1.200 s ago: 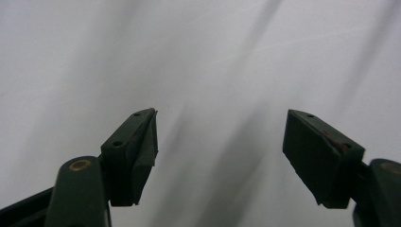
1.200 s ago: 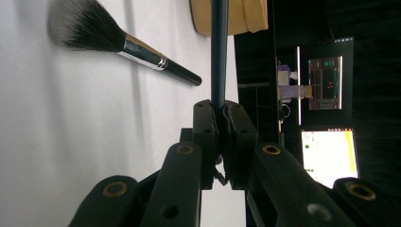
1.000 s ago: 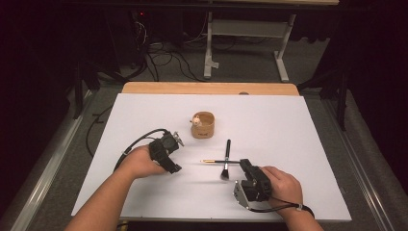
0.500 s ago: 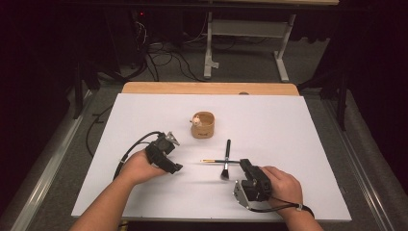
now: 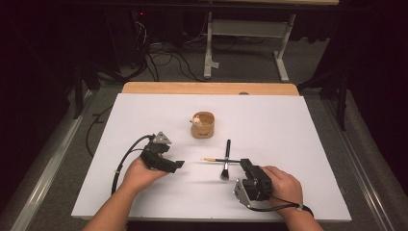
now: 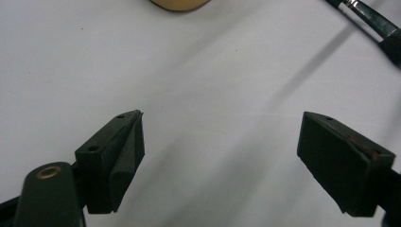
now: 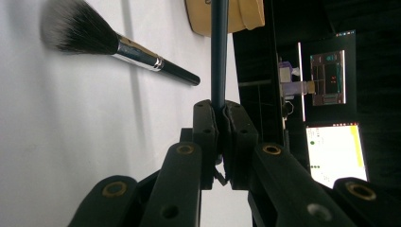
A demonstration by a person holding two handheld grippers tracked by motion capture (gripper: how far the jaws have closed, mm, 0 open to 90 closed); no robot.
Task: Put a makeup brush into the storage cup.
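My left gripper (image 5: 179, 164) (image 6: 222, 123) hovers low over the white table (image 5: 298, 144), left of centre. It is open, its jaws have just been opening, and only bare table lies between them. My right gripper (image 5: 245, 164) (image 7: 222, 111) rests near the front edge, shut on the end of a thin dark stick with a gold tip (image 5: 219, 160) (image 7: 218, 56). The stick lies across a black fluffy brush (image 5: 227, 149) (image 7: 118, 47), whose bristles point toward the person. A small wooden cup (image 5: 203, 125) (image 6: 179, 4) (image 7: 203, 19) stands behind both.
The white table top ends in a wooden strip (image 5: 207, 88) at the back. A black cable (image 5: 126, 156) trails from the left gripper off the table's left side. Dark floor with cables and a desk frame (image 5: 245, 48) lies beyond.
The left hand has drifted a little toward the near edge and lower, and its jaws stand wider apart. The right hand and the stick have not moved.
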